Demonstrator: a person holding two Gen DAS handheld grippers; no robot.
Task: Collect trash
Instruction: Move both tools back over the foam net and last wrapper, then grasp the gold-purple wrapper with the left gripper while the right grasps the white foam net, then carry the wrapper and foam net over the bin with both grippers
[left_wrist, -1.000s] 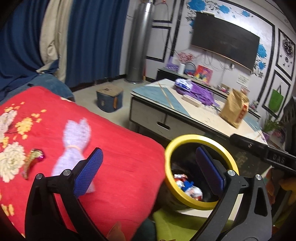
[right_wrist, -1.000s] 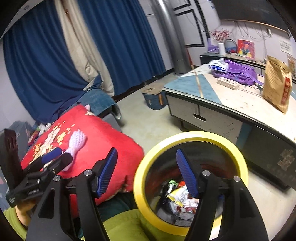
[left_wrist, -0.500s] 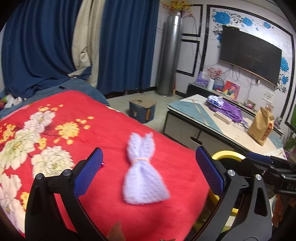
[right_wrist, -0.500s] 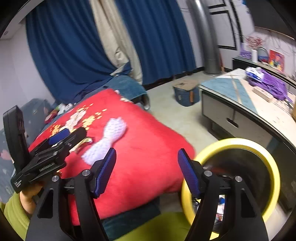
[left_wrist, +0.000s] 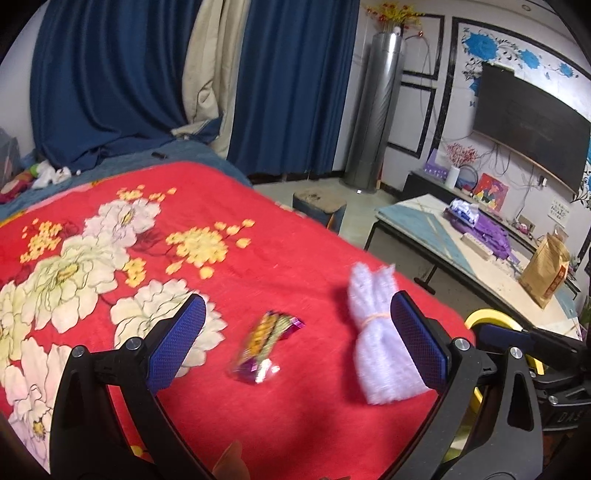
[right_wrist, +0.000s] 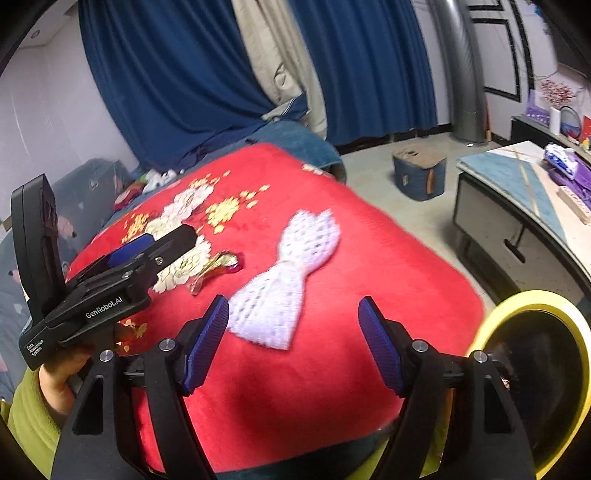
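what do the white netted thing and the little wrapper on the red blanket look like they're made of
White netted thing: looks like soft foam mesh, matte, with an open diamond lattice, cinched at the middle by a thin band; it could be knit instead.
Wrapper: seems to be thin metallised plastic film, glossy and crinkled, with bright glints; motion blur hides its print.
Red blanket: probably plush fleece, with a fuzzy surface and soft printed flowers.

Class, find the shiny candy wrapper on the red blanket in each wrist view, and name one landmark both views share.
Left wrist: the wrapper lies low at centre, between the left gripper's open fingers.
Right wrist: the wrapper lies left of centre, just past the left gripper.
Shared landmark: the white foam net, right of the wrapper in both.
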